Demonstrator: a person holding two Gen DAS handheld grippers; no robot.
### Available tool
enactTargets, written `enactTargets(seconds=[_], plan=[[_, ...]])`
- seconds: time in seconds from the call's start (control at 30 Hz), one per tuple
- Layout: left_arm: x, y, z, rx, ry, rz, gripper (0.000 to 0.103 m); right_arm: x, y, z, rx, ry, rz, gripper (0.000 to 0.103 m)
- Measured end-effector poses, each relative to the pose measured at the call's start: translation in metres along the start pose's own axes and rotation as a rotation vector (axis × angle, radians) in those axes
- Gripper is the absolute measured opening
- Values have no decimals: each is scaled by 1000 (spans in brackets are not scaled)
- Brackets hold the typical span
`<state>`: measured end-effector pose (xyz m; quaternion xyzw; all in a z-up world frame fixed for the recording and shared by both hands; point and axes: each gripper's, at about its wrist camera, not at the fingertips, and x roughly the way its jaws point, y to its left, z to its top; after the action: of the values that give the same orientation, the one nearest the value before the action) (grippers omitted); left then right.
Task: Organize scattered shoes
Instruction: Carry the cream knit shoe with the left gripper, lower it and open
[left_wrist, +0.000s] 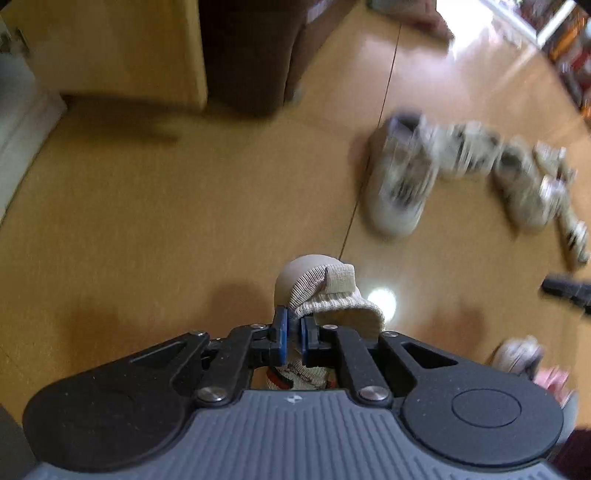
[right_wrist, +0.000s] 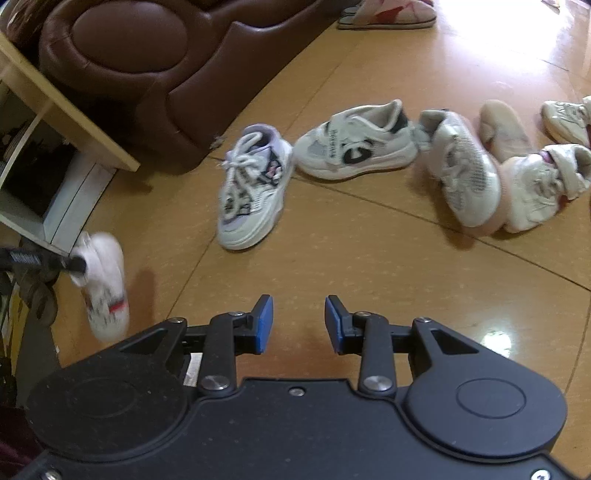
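My left gripper is shut on the knit collar of a small beige-and-white shoe and holds it above the floor; the same shoe shows blurred at the left of the right wrist view, held by the left gripper's fingers. My right gripper is open and empty above bare floor. Several white children's sneakers lie scattered ahead: a laced one with purple trim, a strap sneaker, one on its side, and a pinkish one.
A brown leather sofa stands at the back left, beside a wooden cabinet with white panels. Slippers lie at the far back. The floor is glossy tan vinyl. The scattered sneakers look blurred in the left wrist view.
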<state>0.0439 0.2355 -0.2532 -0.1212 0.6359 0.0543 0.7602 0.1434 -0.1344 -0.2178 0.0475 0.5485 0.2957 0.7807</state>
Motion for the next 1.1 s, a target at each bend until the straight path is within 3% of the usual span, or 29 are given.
enactTargets(seconds=[0.17, 0.43, 0.53, 0.57, 0.8, 0.93, 1.0, 1.1], plan=[[41, -4, -11, 57, 96, -10, 6, 14, 3, -5, 5, 23, -8, 33], [61, -3, -3, 38, 105, -2, 9, 37, -4, -7, 38, 60, -54, 33], [61, -1, -3, 5, 89, 17, 36, 39, -7, -7, 51, 58, -60, 33], [60, 0, -3, -8, 82, 18, 52, 38, -8, -6, 57, 54, -62, 33], [22, -8, 10, -78, -25, 39, 55, 23, -15, -5, 76, 20, -76, 33], [-10, -31, 19, -77, -156, 11, 55, 10, -23, -7, 87, 0, -106, 34], [-22, -43, 23, -108, -221, -23, 55, -3, -33, -9, 101, -20, -134, 46], [-29, -65, 27, -146, -274, -50, 55, -21, -50, -11, 131, -61, -172, 52]])
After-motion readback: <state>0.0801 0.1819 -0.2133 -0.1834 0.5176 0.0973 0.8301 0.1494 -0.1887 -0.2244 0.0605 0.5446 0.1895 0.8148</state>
